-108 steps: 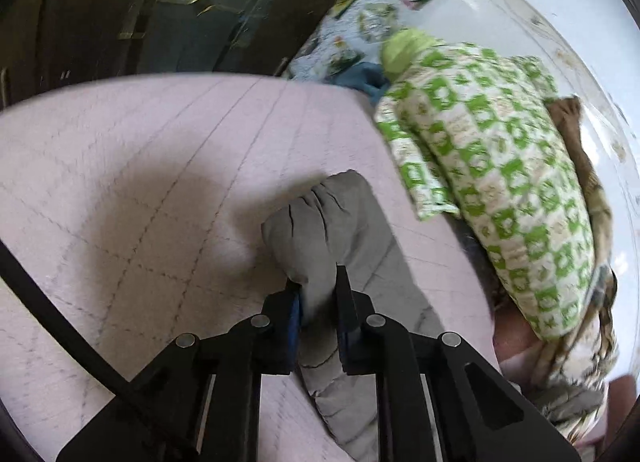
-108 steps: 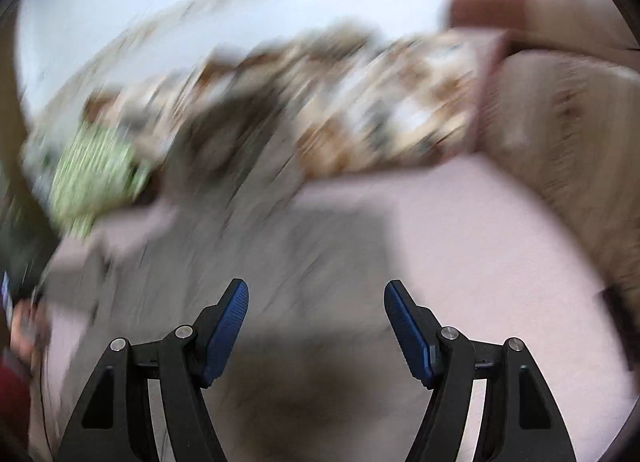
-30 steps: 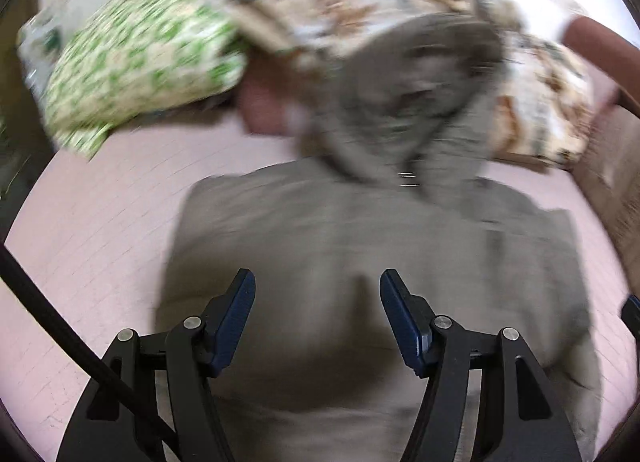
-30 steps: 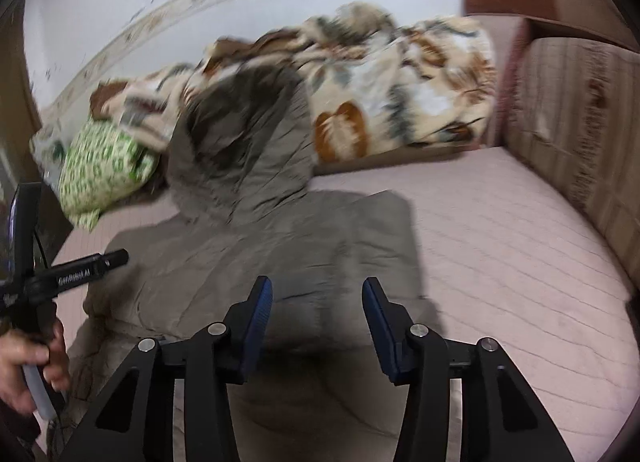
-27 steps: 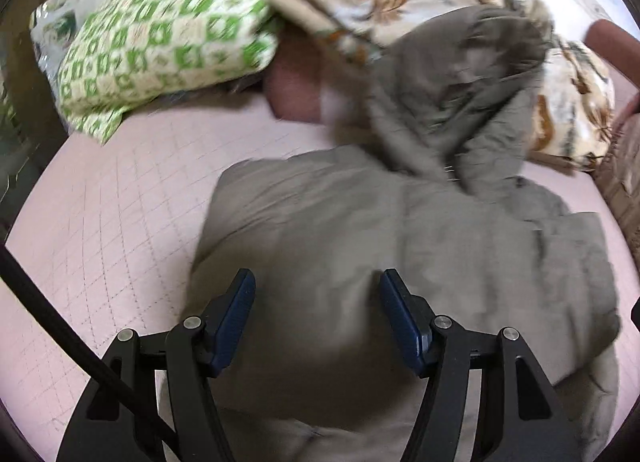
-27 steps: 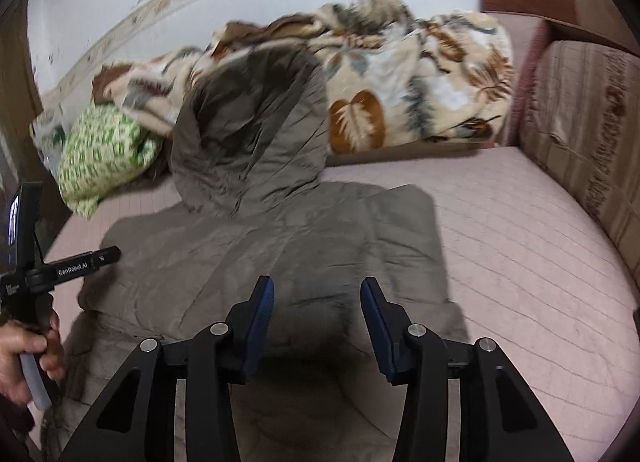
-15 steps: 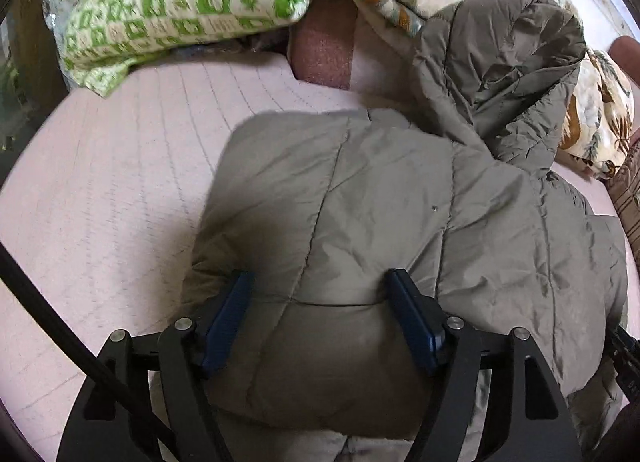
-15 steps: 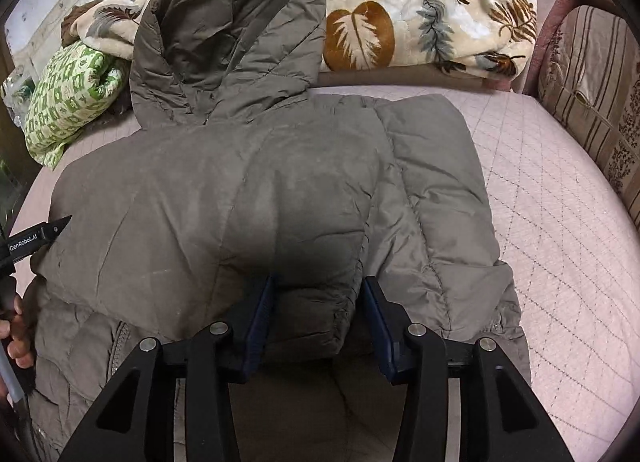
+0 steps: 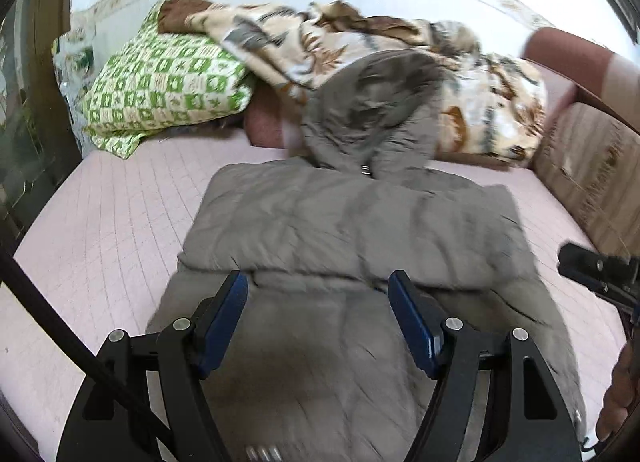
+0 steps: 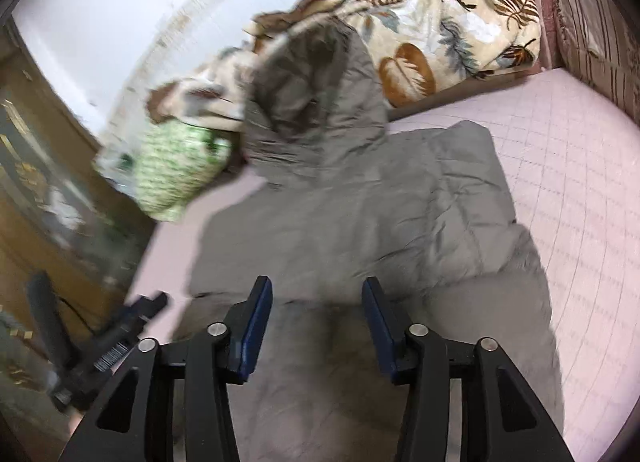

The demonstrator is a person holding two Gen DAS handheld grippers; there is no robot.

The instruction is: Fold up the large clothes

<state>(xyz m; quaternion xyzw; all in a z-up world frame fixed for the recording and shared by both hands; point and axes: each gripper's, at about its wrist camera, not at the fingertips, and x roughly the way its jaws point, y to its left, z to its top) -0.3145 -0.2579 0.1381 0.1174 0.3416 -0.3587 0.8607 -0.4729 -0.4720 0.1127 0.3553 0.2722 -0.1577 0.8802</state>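
Observation:
A grey-brown padded hooded jacket (image 9: 352, 230) lies on the pink quilted bed (image 9: 108, 222), its upper part folded over the lower part, the hood (image 9: 380, 110) leaning on the bedding behind. It also shows in the right wrist view (image 10: 360, 214). My left gripper (image 9: 318, 294) is open and empty, held above the fold's edge. My right gripper (image 10: 317, 302) is open and empty above the jacket's lower part. The left gripper (image 10: 120, 338) shows at the right wrist view's lower left, the right gripper (image 9: 600, 270) at the left wrist view's right edge.
A green-and-white checked pillow (image 9: 164, 86) and a leaf-print blanket (image 9: 480, 102) are piled at the head of the bed. A striped cushion (image 9: 592, 174) stands at the right. A wooden cabinet (image 10: 36, 190) borders the bed's left side.
Both grippers have lifted up and back off the folded jacket, where their fingers were pressed into it. The jacket stays folded. Both views are blurred by motion.

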